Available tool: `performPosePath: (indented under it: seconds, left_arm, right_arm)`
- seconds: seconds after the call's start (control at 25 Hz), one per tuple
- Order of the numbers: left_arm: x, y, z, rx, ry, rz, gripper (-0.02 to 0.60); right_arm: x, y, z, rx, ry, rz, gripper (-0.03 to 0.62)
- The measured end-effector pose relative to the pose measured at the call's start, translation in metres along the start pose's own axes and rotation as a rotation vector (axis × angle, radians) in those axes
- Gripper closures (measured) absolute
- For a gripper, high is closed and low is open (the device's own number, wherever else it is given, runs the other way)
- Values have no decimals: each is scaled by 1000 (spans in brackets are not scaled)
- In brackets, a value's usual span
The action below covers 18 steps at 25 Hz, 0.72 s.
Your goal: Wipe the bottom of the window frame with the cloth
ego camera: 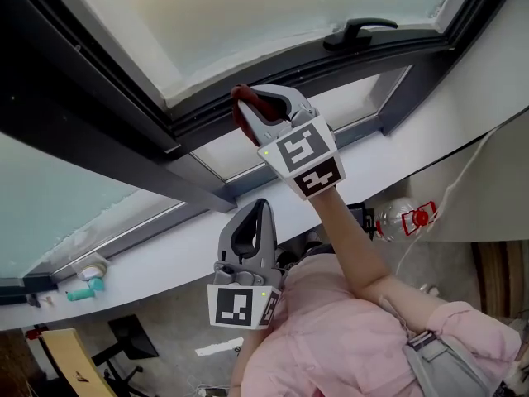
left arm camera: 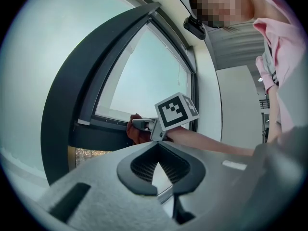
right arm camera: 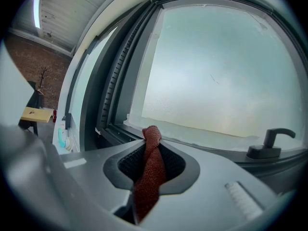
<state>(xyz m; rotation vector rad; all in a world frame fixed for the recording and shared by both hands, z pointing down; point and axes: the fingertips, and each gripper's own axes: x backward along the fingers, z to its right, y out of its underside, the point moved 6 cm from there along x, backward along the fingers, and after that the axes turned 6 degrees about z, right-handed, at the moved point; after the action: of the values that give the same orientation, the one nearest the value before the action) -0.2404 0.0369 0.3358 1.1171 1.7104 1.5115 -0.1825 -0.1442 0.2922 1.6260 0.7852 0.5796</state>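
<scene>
Your right tool is clenched on the reddish-brown cloth. A twisted strip of it runs up between the two pads, and its bunched end sticks out past the tips. From your head view, that end of the cloth lies over the dark bottom rail of the window frame, left of the black handle. I cannot tell whether the cloth is actually pressing on the rail. In the right gripper view the rail runs just beyond the cloth's tip, with frosted glass above it and the handle off to the right.

Your left tool is lower and nearer to you, over the white sill. Its jaws are closed tip to tip with nothing between them. In its own view the left tool points toward your right tool, which is at the rail with the cloth.

A small teal item lies at the sill's left end.
</scene>
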Motion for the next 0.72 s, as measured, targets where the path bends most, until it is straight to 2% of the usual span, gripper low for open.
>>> performPosePath:
  seconds: [0.24,0.48,0.72]
  left_arm:
    - [8,5,-5,14,15,-20,584]
    - [21,10,-11,22,27,-35,584]
    - [30,5,-19,27,24,-12,584]
  right_arm:
    - [0,0,-6,43,66,-21,528]
    - [3,0,-7,18,99,-7,528]
    - [4,1,-7,-11,117,-6,528]
